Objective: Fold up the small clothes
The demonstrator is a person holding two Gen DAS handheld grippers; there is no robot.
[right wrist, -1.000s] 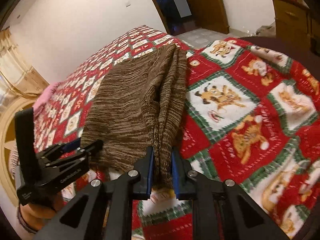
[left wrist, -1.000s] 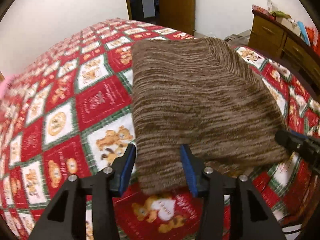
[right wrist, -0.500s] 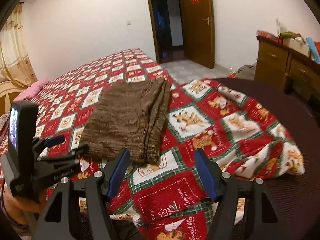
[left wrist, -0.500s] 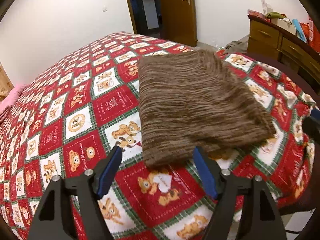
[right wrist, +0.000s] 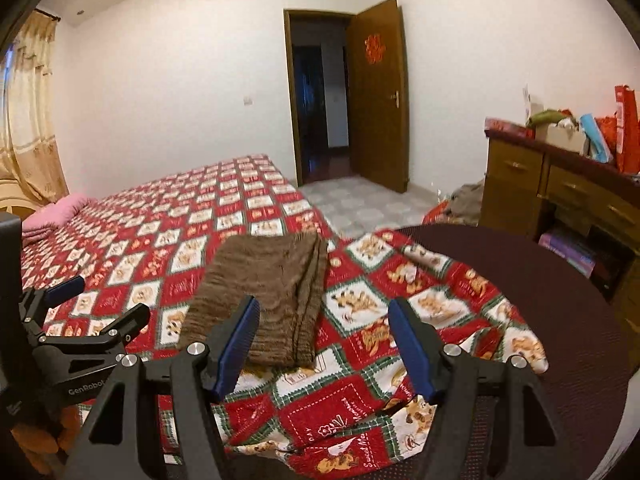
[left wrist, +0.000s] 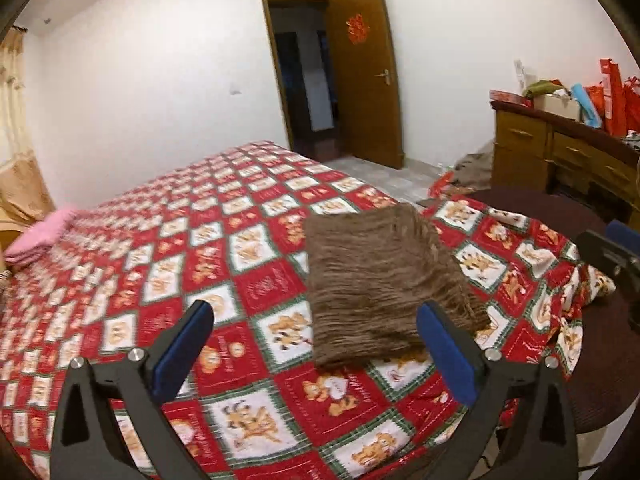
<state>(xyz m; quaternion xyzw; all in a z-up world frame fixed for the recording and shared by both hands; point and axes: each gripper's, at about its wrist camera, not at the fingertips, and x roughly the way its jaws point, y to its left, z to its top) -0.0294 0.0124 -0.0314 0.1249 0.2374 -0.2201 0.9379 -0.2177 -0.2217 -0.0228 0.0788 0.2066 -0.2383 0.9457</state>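
Sweater (left wrist: 384, 280) folded flat on bedspread (left wrist: 248, 292); left gripper (left wrist: 316, 340) fingers just spread wide, empty; right gripper (right wrist: 320, 340) fingers apart, empty

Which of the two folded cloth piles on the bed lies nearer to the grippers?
The brown knitted garment, lying just beyond both grippers; the pink pile lies far off by the curtain.

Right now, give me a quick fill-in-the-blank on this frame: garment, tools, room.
1. The folded brown knit garment lies on a red ____ bedspread.
2. Both the left tool and the right tool are ____, with nothing between their pads.
3. The wooden door stands ____.
4. A ____ pillow lies at the far end of the bed.

Missing words: patchwork; open; open; pink
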